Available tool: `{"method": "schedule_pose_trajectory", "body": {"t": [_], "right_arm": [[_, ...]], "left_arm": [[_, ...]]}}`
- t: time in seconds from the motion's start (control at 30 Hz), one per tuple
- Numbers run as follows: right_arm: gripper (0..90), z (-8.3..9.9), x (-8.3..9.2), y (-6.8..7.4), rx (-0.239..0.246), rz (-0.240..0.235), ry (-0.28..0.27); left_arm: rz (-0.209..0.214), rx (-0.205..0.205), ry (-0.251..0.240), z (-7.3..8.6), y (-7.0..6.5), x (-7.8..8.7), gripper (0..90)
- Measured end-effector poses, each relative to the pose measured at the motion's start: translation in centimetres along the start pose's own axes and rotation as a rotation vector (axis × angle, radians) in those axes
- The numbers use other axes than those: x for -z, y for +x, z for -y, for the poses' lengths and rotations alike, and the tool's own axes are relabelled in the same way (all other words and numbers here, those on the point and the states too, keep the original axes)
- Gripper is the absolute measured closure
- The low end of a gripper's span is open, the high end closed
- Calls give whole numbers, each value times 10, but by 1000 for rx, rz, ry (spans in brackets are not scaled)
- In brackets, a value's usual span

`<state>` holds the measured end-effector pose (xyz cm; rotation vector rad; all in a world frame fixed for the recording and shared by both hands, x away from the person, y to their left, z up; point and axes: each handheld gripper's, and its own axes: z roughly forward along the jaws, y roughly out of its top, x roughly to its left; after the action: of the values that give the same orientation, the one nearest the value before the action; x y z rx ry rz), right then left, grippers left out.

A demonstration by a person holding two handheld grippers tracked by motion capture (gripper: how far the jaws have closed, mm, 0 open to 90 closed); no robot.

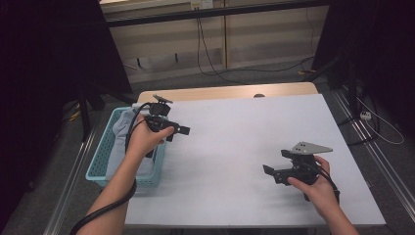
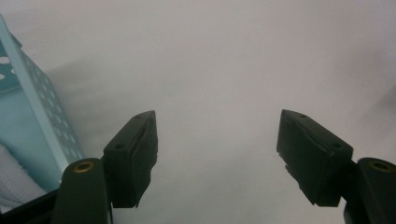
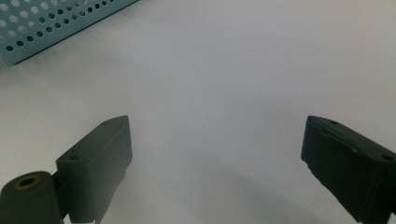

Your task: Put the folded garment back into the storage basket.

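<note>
A light-blue perforated basket (image 1: 100, 155) stands at the table's left edge with grey cloth (image 1: 122, 132) lying in it. My left gripper (image 1: 182, 131) hovers just right of the basket's far end, over the white table (image 1: 235, 137); its jaws stand apart with nothing between them. The left gripper view has the basket wall (image 2: 44, 100) at its left and bare white surface ahead of my left gripper (image 2: 217, 156). At the table's right front my right gripper (image 1: 270, 172) points left, jaws wide and empty. The right gripper view looks between my right gripper (image 3: 217, 170) toward the basket (image 3: 51, 23) far off.
The white sheet covers most of a wooden table, whose bare far edge (image 1: 230, 91) shows behind it. Cables trail over the floor (image 1: 244, 68) beyond. Metal rails (image 1: 364, 137) run along both sides of the table.
</note>
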<state>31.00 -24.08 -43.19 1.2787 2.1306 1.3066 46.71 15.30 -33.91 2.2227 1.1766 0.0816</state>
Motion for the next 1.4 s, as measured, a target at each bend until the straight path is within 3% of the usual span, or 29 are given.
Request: {"method": "schedule_pose_trajectory", "body": {"t": [0.33, 0.67, 0.93, 1.3, 1.4], "right_arm": [[86, -1, 1, 1, 3, 0, 1], [86, 0, 3, 1, 4, -6, 9], [86, 2, 6, 1, 14, -6, 19], [86, 7, 10, 3, 35, -9, 40], [85, 8, 12, 2, 32, -5, 41]], "left_arm": [[39, -38, 0, 0, -20, -5, 263], [62, -77, -7, 11, -35, -6, 228], [82, -81, -17, 19, -41, -9, 203], [97, -121, 14, 34, -48, -19, 164], [105, -110, 0, 39, -49, -20, 156]]}}
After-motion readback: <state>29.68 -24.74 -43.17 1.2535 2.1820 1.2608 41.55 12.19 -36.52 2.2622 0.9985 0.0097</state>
